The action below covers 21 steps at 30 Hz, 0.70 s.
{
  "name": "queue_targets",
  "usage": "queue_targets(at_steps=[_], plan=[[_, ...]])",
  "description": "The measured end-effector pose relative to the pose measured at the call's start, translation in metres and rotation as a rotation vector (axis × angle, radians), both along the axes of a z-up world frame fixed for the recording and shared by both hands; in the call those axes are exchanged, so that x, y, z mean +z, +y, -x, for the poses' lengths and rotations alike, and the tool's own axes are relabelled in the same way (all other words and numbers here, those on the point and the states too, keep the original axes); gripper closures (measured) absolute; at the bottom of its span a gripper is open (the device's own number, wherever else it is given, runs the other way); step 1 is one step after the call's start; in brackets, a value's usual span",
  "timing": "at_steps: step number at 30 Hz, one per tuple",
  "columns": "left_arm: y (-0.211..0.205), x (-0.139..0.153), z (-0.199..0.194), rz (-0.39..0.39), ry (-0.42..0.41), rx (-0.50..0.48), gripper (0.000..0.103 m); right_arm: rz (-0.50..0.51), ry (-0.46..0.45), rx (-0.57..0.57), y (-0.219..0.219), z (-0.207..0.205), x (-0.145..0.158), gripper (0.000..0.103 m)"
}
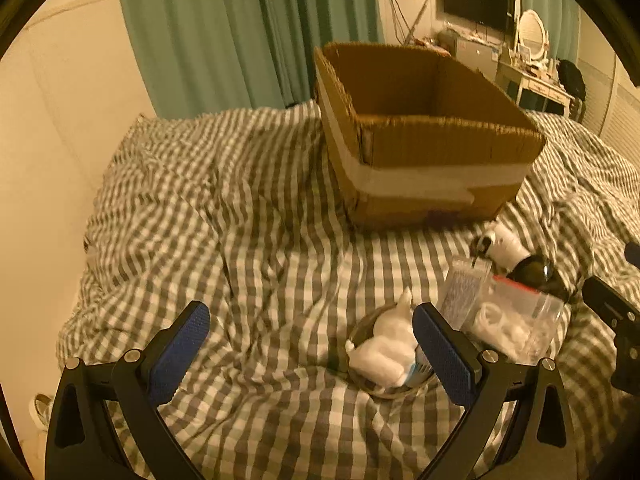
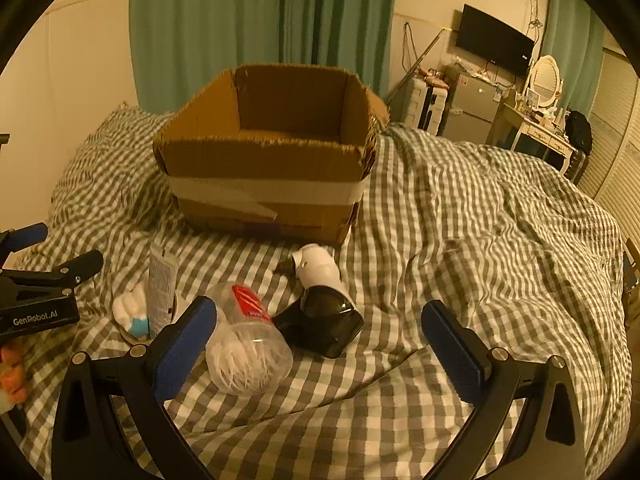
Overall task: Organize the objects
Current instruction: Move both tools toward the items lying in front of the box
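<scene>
An open cardboard box [image 1: 432,136] [image 2: 264,168] stands on the checked bed cover. In front of it lie a glass bowl with white cotton [image 1: 386,350] [image 2: 134,316], a grey tube [image 1: 464,292] [image 2: 162,286], a clear cotton-swab container with a red label [image 1: 516,320] [image 2: 246,344] and a black-and-white device [image 1: 516,256] [image 2: 324,304]. My left gripper [image 1: 312,344] is open and empty, its right finger beside the bowl. My right gripper [image 2: 320,344] is open and empty, with the device and swab container between and just ahead of its fingers.
The checked bed cover [image 2: 460,240] is rumpled. Green curtains [image 1: 240,32] hang behind the bed. A dresser with a mirror [image 2: 544,120], a small fridge [image 2: 472,108] and a wall screen [image 2: 494,40] stand at the far right. A wall runs along the left.
</scene>
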<state>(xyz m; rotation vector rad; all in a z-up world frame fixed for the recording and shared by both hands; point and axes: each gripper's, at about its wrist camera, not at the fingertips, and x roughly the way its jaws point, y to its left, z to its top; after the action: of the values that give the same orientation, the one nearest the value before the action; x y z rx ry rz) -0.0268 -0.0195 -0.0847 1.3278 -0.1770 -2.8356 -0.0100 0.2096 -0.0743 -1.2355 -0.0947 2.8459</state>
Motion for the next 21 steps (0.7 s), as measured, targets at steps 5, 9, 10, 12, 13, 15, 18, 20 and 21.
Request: queue_targets(at_steps=[5,9,10,12,13,15,18,20,21], plan=[[-0.012,-0.017,0.002,-0.050,-0.085,-0.016,0.000,-0.001,-0.047,0.017,-0.006,0.007,-0.015,0.000],[-0.014,-0.026,0.004,-0.082,-0.122,-0.022,0.000,-0.002,-0.083,0.028,-0.010,0.012,-0.027,0.000],[-0.013,-0.028,0.004,-0.089,-0.124,-0.031,0.000,-0.001,-0.086,0.029,-0.010,0.012,-0.028,0.000],[-0.009,-0.033,0.005,-0.084,-0.133,-0.050,0.000,-0.003,-0.098,0.032,-0.012,0.014,-0.031,0.000],[-0.005,-0.038,0.006,-0.069,-0.144,-0.061,0.000,-0.004,-0.102,0.034,-0.013,0.015,-0.031,0.000],[0.000,-0.046,0.008,-0.049,-0.175,-0.070,0.000,-0.009,-0.114,0.040,-0.016,0.016,-0.035,0.000],[0.004,-0.055,0.009,-0.055,-0.206,-0.098,0.000,-0.011,-0.137,0.070,-0.022,0.021,-0.042,0.000],[0.007,-0.057,0.010,-0.056,-0.209,-0.120,0.000,-0.010,-0.156,0.089,-0.027,0.025,-0.048,0.002],[0.009,-0.058,0.011,-0.053,-0.211,-0.133,0.000,-0.009,-0.170,0.100,-0.030,0.029,-0.052,0.004]])
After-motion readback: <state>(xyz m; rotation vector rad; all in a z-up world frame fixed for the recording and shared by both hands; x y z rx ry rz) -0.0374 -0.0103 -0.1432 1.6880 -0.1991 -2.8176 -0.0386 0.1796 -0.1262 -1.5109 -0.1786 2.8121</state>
